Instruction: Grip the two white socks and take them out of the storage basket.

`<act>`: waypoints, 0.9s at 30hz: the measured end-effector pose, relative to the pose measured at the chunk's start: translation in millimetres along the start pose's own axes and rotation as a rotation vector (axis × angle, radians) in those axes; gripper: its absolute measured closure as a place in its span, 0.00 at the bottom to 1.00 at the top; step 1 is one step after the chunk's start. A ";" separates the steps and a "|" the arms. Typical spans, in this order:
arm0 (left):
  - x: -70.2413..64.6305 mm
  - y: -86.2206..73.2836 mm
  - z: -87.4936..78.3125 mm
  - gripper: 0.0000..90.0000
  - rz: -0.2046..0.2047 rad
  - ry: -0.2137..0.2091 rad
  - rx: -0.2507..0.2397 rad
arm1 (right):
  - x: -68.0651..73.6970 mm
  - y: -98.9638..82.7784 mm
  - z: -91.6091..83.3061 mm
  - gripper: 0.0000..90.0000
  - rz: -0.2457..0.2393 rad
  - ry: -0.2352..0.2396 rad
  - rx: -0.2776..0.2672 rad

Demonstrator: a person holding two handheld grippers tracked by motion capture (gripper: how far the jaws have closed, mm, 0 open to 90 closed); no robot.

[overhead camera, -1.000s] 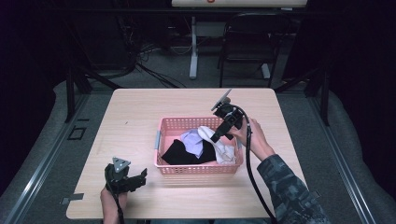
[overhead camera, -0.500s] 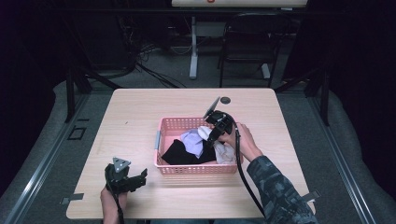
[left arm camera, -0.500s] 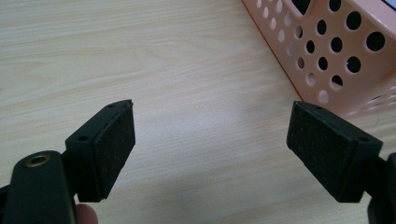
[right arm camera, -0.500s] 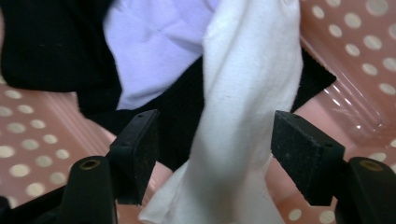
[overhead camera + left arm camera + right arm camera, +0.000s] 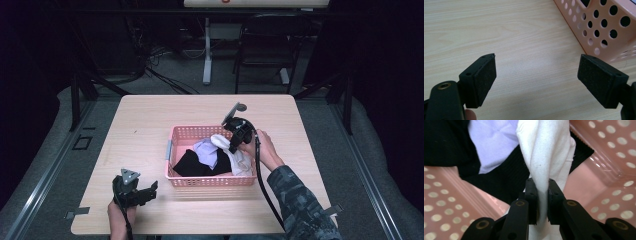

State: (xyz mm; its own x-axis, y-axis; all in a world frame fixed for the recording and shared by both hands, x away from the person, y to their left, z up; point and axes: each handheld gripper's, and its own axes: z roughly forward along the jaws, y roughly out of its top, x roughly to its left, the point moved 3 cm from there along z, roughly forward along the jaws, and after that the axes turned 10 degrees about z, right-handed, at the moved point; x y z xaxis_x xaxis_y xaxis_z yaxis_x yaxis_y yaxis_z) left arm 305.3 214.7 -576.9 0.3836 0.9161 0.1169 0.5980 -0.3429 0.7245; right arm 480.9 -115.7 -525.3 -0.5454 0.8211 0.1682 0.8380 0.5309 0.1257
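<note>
A pink perforated basket stands mid-table and holds a white cloth, a pale lilac cloth and a black cloth. My right gripper reaches down into the basket's right side. Its jaws have just been closing and now pinch a fold of the white cloth between the pads of the right gripper. The lilac cloth and black cloth lie beyond it. My left gripper rests low over the table's front left, open, nothing between its jaws. Its own view puts the left gripper near the basket's wall.
The light wooden table shows bare wood around the basket. A cable trails from the right gripper along the person's camouflage sleeve. Beyond the table's far edge stand chair legs and floor cables in the dark.
The right gripper has come down from above the basket's far right rim into the basket, and its jaws have shut on the white cloth. The left gripper has not moved.
</note>
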 end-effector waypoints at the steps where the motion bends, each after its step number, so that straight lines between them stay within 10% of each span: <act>1: 0.1 0.0 0.0 0.17 -0.002 0.002 -0.002 | 0.7 -0.4 -5.5 0.93 -0.006 0.005 -0.013; 27: 0.0 -0.1 -0.5 0.17 -0.003 0.002 0.001 | 17.6 5.1 -66.6 0.94 -0.055 0.008 -0.075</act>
State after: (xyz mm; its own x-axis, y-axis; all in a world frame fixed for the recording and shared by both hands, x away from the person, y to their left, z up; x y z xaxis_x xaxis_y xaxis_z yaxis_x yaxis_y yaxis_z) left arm 304.8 214.9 -576.6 0.3803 0.9175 0.1164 0.5999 -0.3405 0.7240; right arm 474.7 -112.4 -456.6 -0.5908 0.7893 0.1669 0.8037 0.5577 0.2076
